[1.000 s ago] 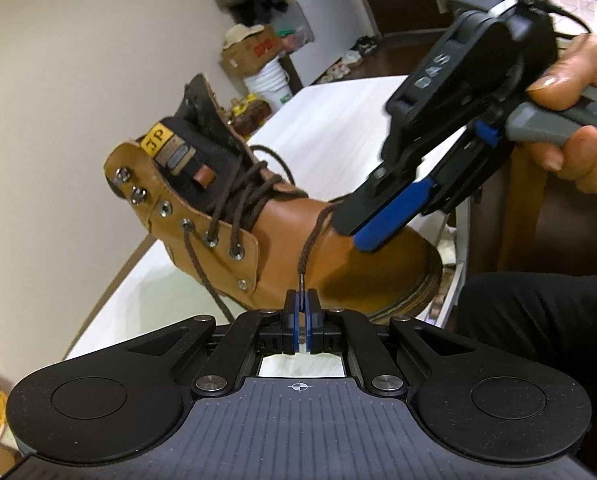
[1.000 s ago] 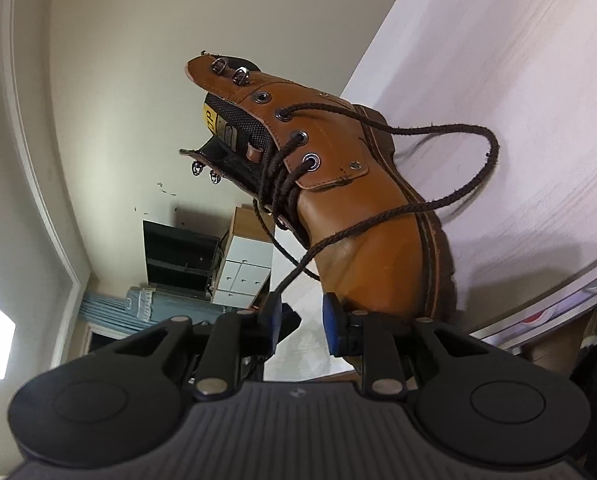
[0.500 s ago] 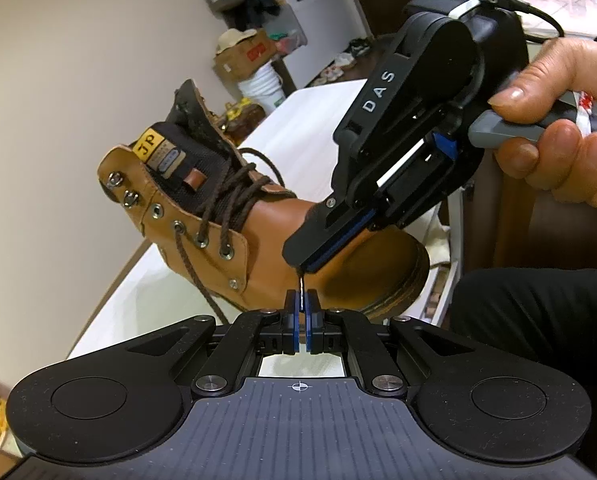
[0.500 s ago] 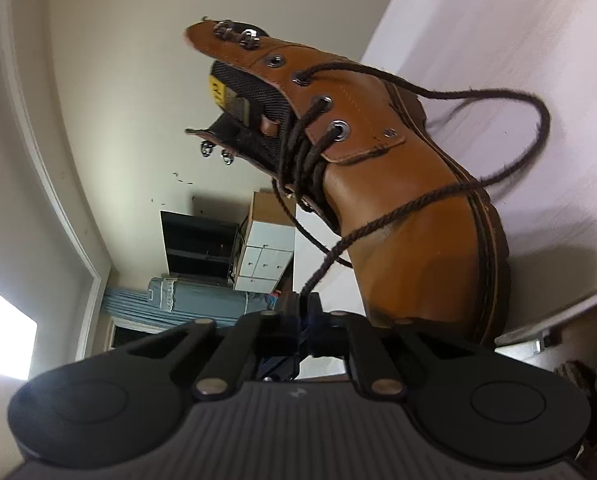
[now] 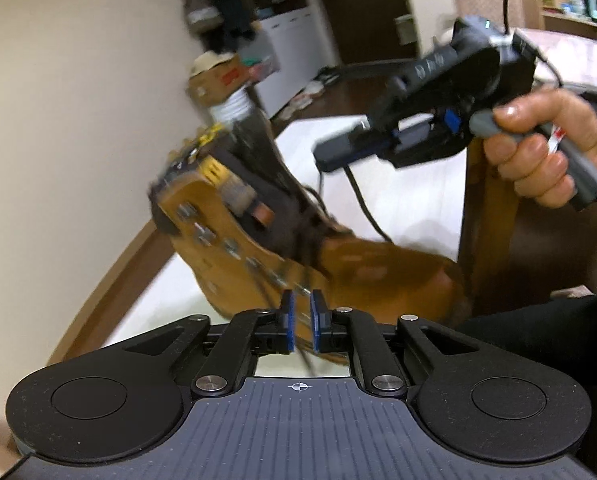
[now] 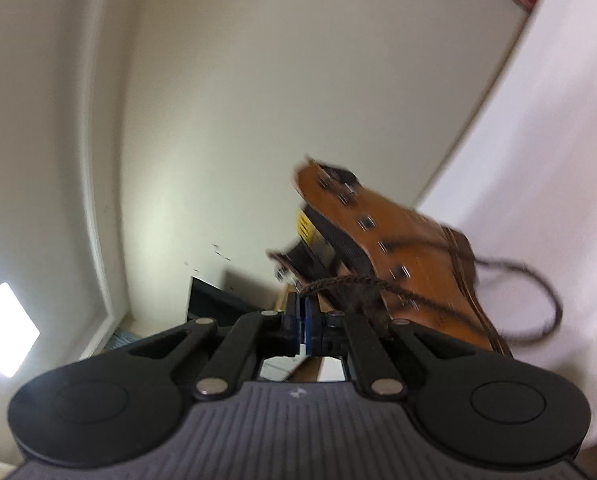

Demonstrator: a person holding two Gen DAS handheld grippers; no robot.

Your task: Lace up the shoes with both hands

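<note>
- Tan leather boot at centre of the left wrist view, blurred, resting on the white table with its toe toward lower right and its open collar toward upper left.
- Dark brown lace threaded through the lower eyelets only; upper eyelets and hooks empty.
- Right gripper at upper right of that view, carried by a hand; clenched on one lace end, with the cord dropping from its tip to the boot. Same pinch seen in its own view, cord leaving the closed pads toward the right.
- Left gripper at lower centre: jaws just been opening, now standing apart. Thin strand seemingly running through the gap, not pressed by either pad; too blurred to be certain.
- Step in hand, by judgement: handing the lace end over, right side taking hold and left side letting go.
- Next move likely calls for pulling the slack through with the right, then aiming the tip at the next free eyelet while the left steadies the boot or picks up the other strand.
- Calls for keeping the grip close to the tip, since a long floppy end would miss the hole.
</note>
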